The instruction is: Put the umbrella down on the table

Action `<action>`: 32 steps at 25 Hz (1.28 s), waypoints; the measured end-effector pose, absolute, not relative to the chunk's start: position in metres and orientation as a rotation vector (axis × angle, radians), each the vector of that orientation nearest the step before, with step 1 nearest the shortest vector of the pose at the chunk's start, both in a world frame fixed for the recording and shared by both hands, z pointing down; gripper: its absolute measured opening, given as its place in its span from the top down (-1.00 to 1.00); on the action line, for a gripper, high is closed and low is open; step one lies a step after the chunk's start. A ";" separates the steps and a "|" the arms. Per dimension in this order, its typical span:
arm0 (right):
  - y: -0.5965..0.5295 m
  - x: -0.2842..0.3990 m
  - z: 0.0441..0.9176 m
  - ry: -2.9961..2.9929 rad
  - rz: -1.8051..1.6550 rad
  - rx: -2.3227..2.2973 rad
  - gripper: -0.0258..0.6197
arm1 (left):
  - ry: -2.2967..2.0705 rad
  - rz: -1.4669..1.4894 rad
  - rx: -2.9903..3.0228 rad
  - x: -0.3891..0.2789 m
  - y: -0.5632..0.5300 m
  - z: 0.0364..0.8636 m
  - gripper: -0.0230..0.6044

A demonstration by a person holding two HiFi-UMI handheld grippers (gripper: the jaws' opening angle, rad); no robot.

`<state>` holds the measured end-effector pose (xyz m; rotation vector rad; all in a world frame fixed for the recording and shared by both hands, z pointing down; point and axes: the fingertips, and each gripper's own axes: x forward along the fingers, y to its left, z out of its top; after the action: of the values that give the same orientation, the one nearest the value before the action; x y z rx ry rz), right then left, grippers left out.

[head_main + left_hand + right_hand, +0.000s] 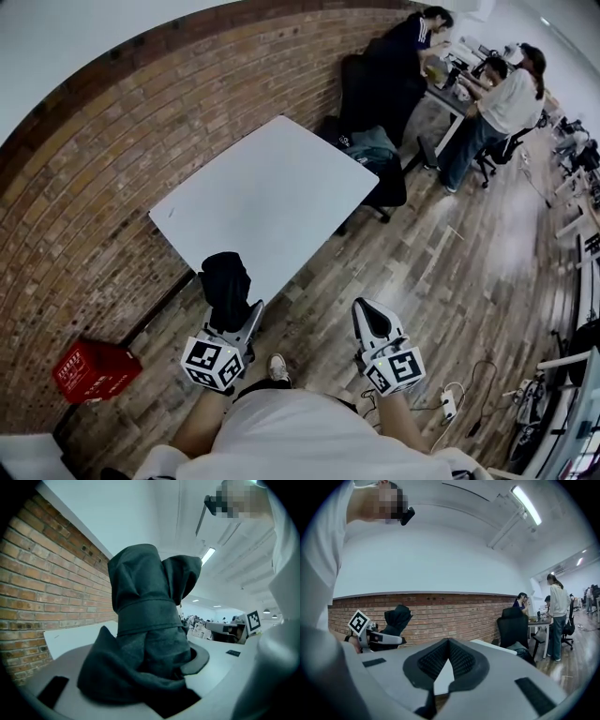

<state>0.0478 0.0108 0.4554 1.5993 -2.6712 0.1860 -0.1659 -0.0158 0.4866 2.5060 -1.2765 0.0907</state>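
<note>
- One brick wall [84, 187] runs along the left of the head view, and one wooden plank floor [450, 281] fills the right.
- One white table [272, 197] stands with a long side against the wall; its top is bare; one corner points toward the person wearing the camera.
- Two people [412, 47] [506, 98] show plainly at a desk well beyond the table's far corner; one wears dark clothes, the other a white top; whether a third sits between them I cannot tell.
- Two dark office chairs [361, 94] [386, 178] stand near the table's right corner; the nearer one carries a grey-green garment.
- One red crate [94, 368] sits on the floor at the foot of the wall, well apart from the table's left corner.
- One umbrella [226, 286], dark and folded, with a strap round its cloth, stands upright in the air; in the head view it overlaps the table's near corner; whether it touches the top I cannot tell.
- Two grippers, one in each hand:
  - the left gripper [234, 323] is clamped round the lower part of the umbrella, and loose folds of the cloth spill over its jaws;
  - the right gripper [366, 309] is over the floor just off the table's near edge; its jaws are closed tip to tip and hold nothing.
- One white power strip [448, 403] lies on the floor at lower right.
</note>
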 end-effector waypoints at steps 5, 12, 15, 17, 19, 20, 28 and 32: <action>-0.031 0.019 0.458 -2.683 0.175 1.587 0.86 | -1.167 0.135 2.502 -0.166 -0.035 0.509 0.20; -0.047 0.014 0.457 -2.649 0.179 1.655 0.86 | -1.120 0.141 2.509 -0.176 -0.071 0.515 0.20; -0.049 0.024 0.457 -2.620 0.177 1.684 0.86 | -1.093 0.135 2.529 -0.167 -0.080 0.513 0.20; -0.050 0.028 0.458 -2.605 0.185 1.692 0.86 | -1.076 0.126 2.531 -0.160 -0.081 0.513 0.20; -0.051 0.031 0.460 -2.596 0.194 1.694 0.86 | -1.064 0.127 2.528 -0.156 -0.082 0.515 0.20; -0.054 0.031 0.459 -2.599 0.189 1.687 0.86 | -1.063 0.129 2.526 -0.155 -0.082 0.516 0.20; -0.091 0.030 0.447 -2.670 0.144 1.590 0.86 | -1.155 0.126 2.482 -0.159 -0.102 0.514 0.20; -0.108 0.027 0.456 -2.709 0.176 1.528 0.86 | -1.215 0.141 2.433 -0.162 -0.114 0.521 0.20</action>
<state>0.0267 -0.1084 0.4555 1.5279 -2.7088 0.1756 -0.1615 -0.1141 0.5207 2.4334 -1.2150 0.1409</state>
